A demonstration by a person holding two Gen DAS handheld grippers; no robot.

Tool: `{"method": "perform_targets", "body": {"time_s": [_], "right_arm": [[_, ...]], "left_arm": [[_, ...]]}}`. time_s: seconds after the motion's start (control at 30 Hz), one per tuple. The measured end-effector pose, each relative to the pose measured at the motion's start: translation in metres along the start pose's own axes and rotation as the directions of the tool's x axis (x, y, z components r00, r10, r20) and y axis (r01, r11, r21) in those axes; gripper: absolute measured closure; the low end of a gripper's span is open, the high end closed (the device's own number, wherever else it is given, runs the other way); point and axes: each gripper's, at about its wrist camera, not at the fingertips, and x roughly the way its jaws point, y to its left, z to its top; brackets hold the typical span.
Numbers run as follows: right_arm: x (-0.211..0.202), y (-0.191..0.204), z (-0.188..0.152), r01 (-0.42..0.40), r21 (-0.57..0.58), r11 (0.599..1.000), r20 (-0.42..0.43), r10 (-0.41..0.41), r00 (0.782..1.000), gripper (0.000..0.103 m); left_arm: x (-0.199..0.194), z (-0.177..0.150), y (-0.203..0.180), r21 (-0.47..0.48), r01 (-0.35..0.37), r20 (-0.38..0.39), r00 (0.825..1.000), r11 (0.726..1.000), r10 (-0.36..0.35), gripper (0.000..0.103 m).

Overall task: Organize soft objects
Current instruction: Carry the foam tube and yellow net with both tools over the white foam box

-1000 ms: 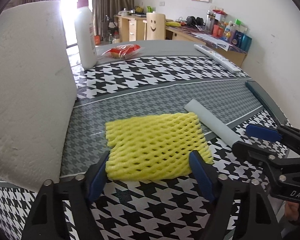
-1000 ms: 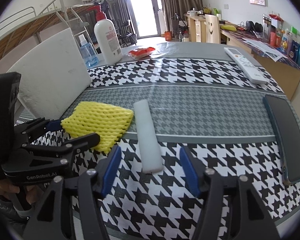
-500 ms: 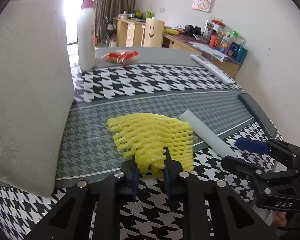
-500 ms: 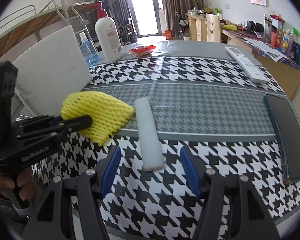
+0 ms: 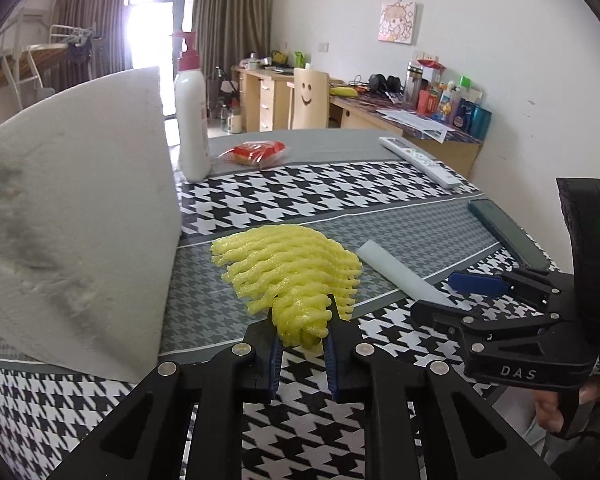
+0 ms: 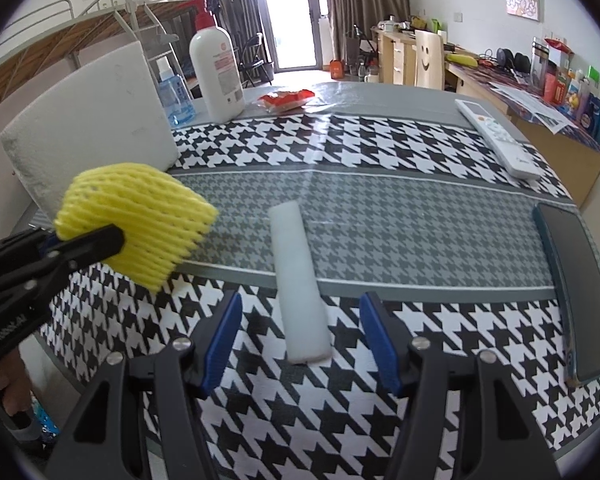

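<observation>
The left gripper (image 5: 302,350) pinches the yellow net (image 5: 288,268), seemingly lifted off the table (image 6: 380,216). The right gripper (image 6: 300,340) hangs open, straddling the white foam strip (image 6: 298,280) lying there.

Left wrist view looked forward and downward along its own fingers, close over the table (image 5: 380,184). Right wrist view faced likewise from just beside it. Both shared the yellow foam net (image 5: 288,268) (image 6: 140,216), white foam strip (image 5: 396,272) (image 6: 296,272) and remote (image 5: 420,160) (image 6: 496,136) (each also caught the other gripper at its edge).
</observation>
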Motion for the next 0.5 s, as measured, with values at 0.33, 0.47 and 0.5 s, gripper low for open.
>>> {"method": "perform_targets", "body": {"time_s": [0.33,0.47,0.5], "right_arm": [[0.001,0.002,0.002,0.032,-0.011,0.999,-0.01,-0.032,0.999,0.064],[0.004,0.012,0.002,0.061,-0.053,0.997,-0.012,-0.062,0.998,0.076],[0.004,0.012,0.002,0.068,-0.055,0.996,-0.011,-0.069,0.998,0.077]], "left_arm": [[-0.006,-0.004,0.004,-0.005,-0.002,0.007,1.0,1.0,0.002,0.084],[-0.005,-0.004,0.006,-0.014,-0.013,0.0,1.0,1.0,0.013,0.084],[-0.005,-0.004,0.007,-0.015,-0.017,-0.004,1.0,1.0,0.017,0.084]]}}
